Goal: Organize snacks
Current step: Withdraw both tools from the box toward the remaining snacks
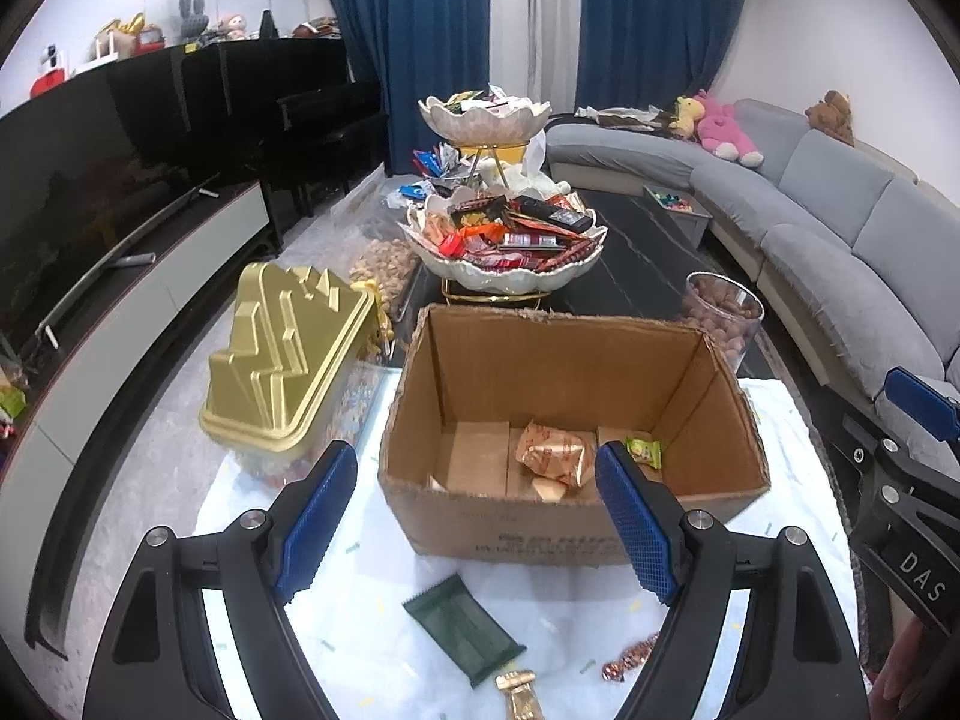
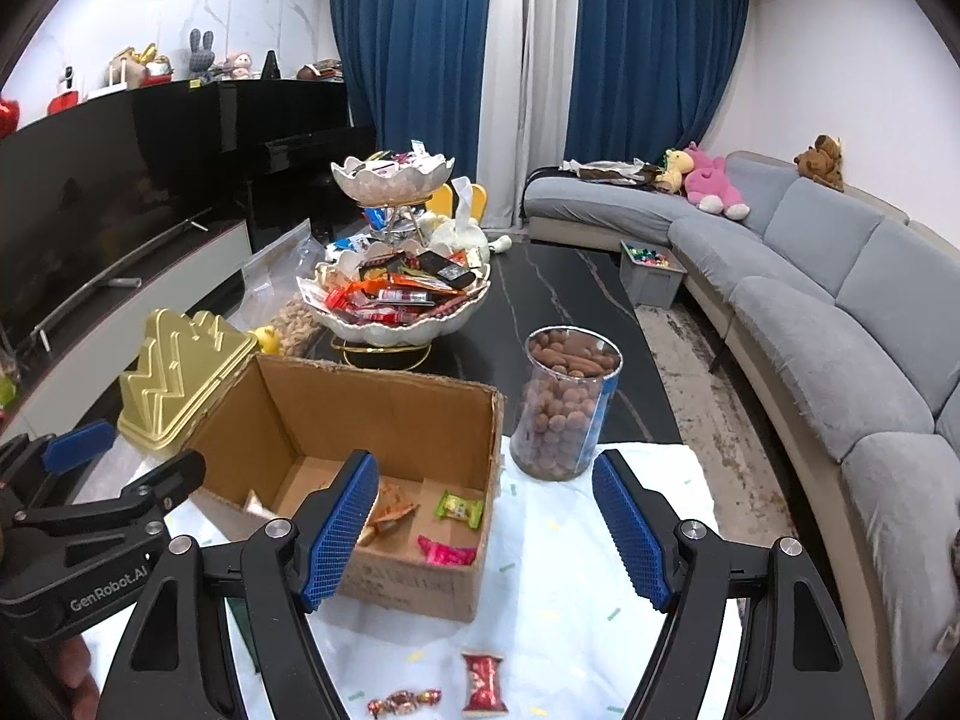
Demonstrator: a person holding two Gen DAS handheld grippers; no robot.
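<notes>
An open cardboard box (image 1: 564,360) (image 2: 384,414) stands on the white cloth. Inside lie an orange-gold packet (image 1: 552,456), a small green packet (image 2: 459,509) and a pink packet (image 2: 447,552). In front of the box the cloth holds a dark green wrapper (image 1: 462,624), a gold wrapper (image 1: 519,693), a red packet (image 2: 482,681) and some small wrapped candies (image 2: 402,702). My left gripper (image 1: 474,456) hangs open above the box's near wall, with nothing between its fingers. My right gripper (image 2: 483,459) is open and empty too, over the box's right corner.
A gold-lidded container (image 1: 282,360) stands left of the box. A clear jar of brown nuts (image 2: 567,402) stands to its right. Behind them is a two-tier shell bowl (image 1: 510,276) heaped with snacks. A grey sofa (image 2: 840,312) runs along the right.
</notes>
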